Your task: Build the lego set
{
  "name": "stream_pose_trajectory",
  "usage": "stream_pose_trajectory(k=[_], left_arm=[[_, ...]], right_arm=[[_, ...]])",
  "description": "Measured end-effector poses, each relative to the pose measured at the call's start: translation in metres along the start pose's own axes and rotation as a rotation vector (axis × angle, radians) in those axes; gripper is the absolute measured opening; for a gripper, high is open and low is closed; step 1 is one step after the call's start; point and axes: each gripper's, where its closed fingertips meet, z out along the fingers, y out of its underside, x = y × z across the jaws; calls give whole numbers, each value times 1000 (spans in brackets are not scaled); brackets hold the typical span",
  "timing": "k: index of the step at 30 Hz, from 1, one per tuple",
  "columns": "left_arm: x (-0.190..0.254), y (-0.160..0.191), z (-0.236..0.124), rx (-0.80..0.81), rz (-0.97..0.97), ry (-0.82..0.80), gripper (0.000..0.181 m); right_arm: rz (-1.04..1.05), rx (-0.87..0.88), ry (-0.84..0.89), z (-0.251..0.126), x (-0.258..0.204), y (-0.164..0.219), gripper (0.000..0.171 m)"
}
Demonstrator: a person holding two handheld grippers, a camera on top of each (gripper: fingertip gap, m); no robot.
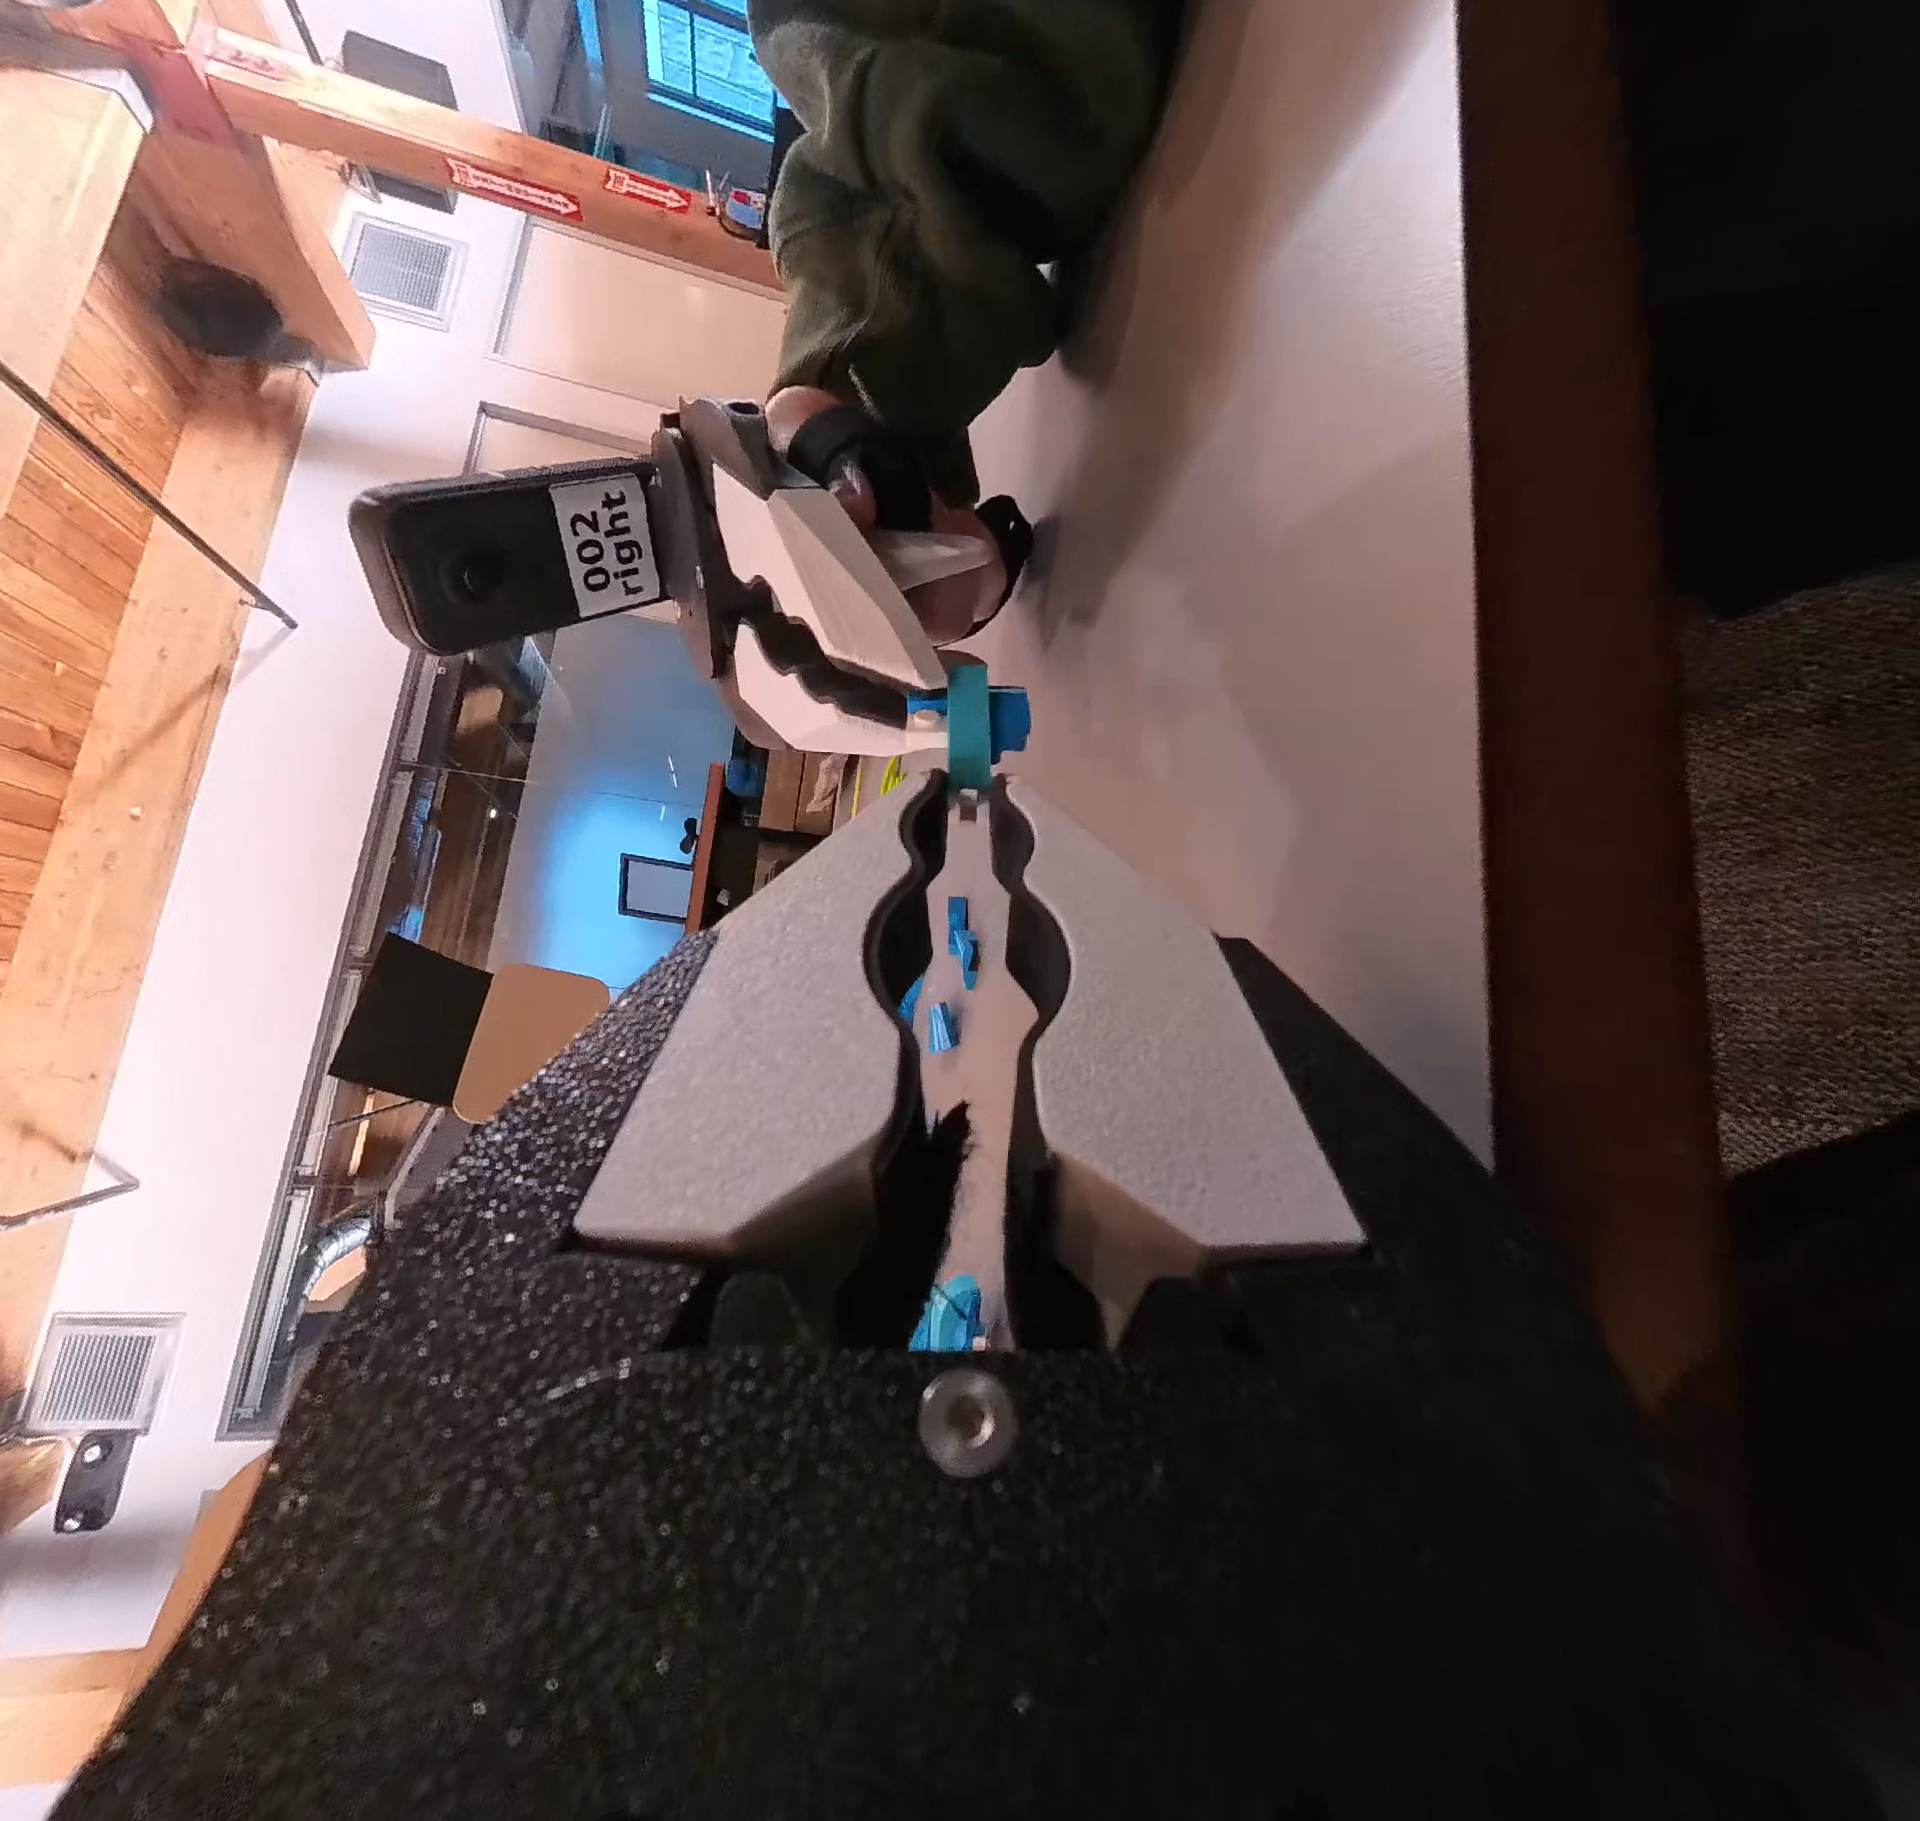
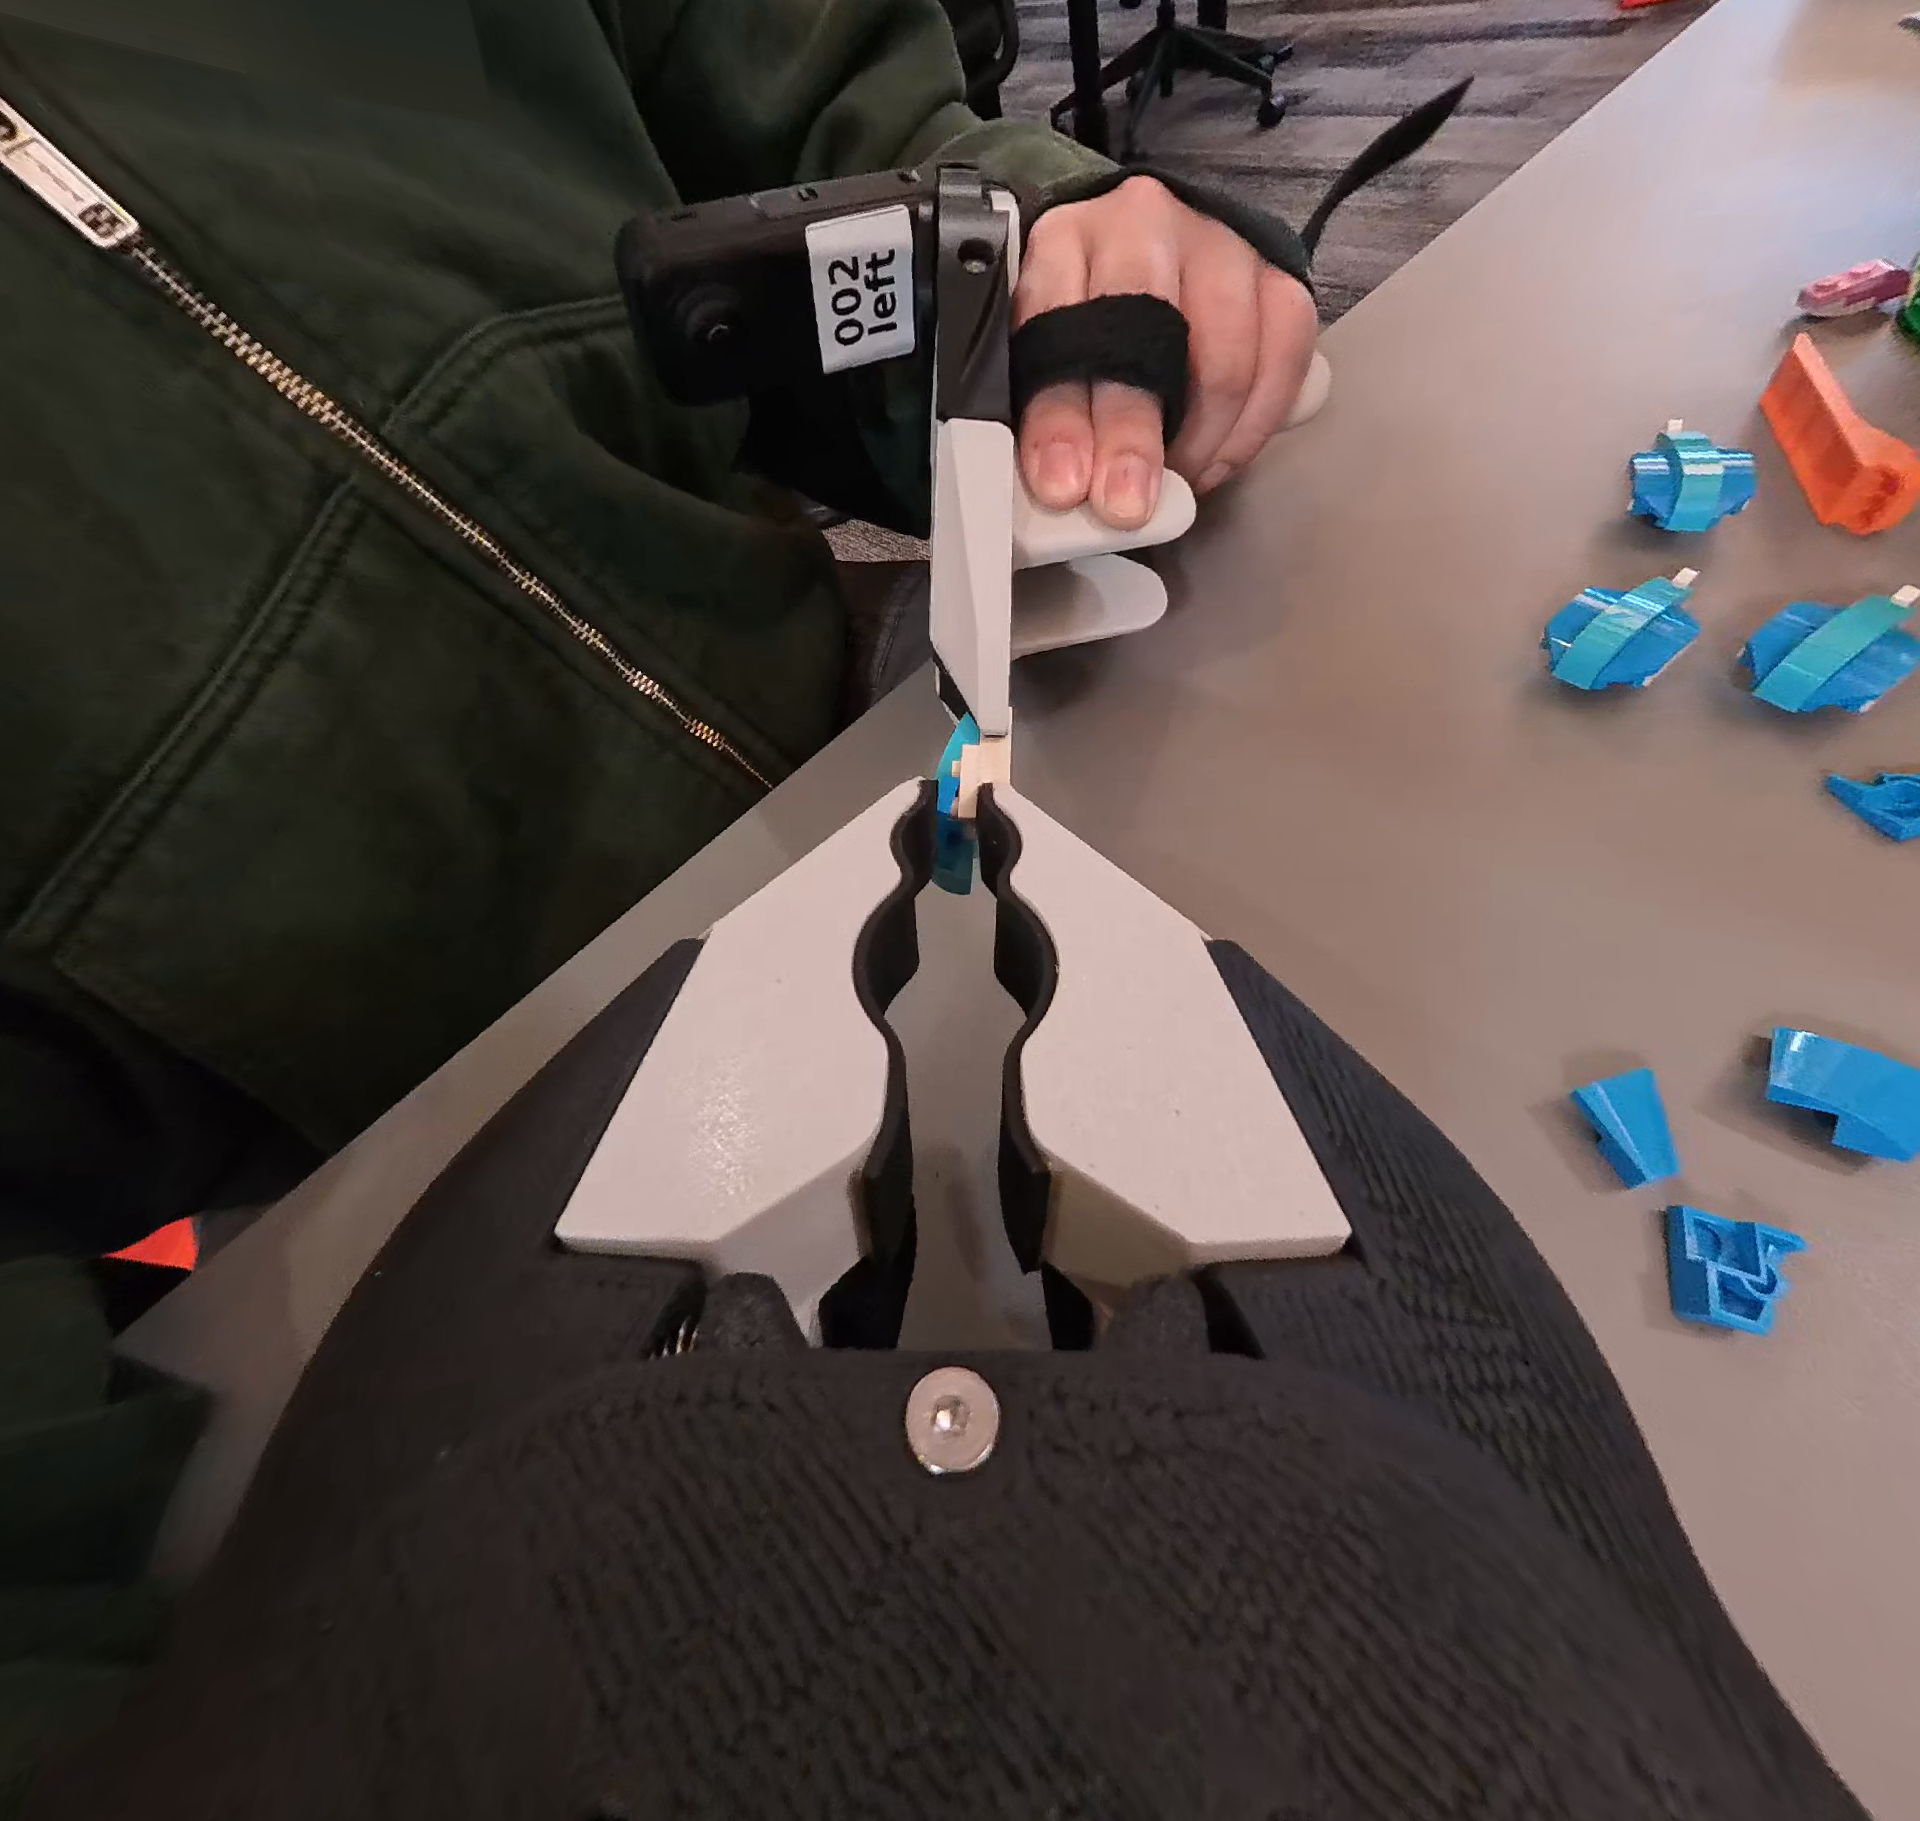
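Note:
A small lego assembly, blue brick (image 2: 951,841) with a teal strip (image 1: 966,727) and a white end piece (image 2: 977,772), is held between both grippers just above the grey table (image 2: 1351,888). My left gripper (image 1: 971,792) is shut on the white end of the teal strip. It also shows in the right wrist view (image 2: 982,727), coming down from above. My right gripper (image 2: 961,797) is shut on the blue brick. In the left wrist view the right gripper (image 1: 925,722) comes in from the upper left, its tips on the blue brick (image 1: 1006,717).
Three finished blue-and-teal assemblies (image 2: 1688,488), (image 2: 1616,633), (image 2: 1829,654) lie on the table at right. Loose blue pieces (image 2: 1626,1127), (image 2: 1844,1091), (image 2: 1725,1267) lie nearer. An orange piece (image 2: 1839,452) lies behind them. The person's green jacket (image 2: 364,524) is at the table edge on the left.

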Motion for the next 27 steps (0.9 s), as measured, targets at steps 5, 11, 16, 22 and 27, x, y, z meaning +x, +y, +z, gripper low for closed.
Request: stream_pose_trajectory(k=[5,11,16,22,27], left_arm=[[1,-4,-1,23,-2,5,5],[-1,-5,-1,35,-9,-3,5],[-3,-13,0,70,-33,-11,5],[-4,-13,0,65,-44,-13,5],[-3,-13,1,63,-32,-10,5]], right_arm=[[-2,-2,-25,1,-4,0,5],[-4,2,-38,0,-5,-1,5],[24,-6,-100,-3,-12,-4,5],[19,-2,-81,-3,-11,-5,5],[22,31,-77,-4,-10,-6,13]])
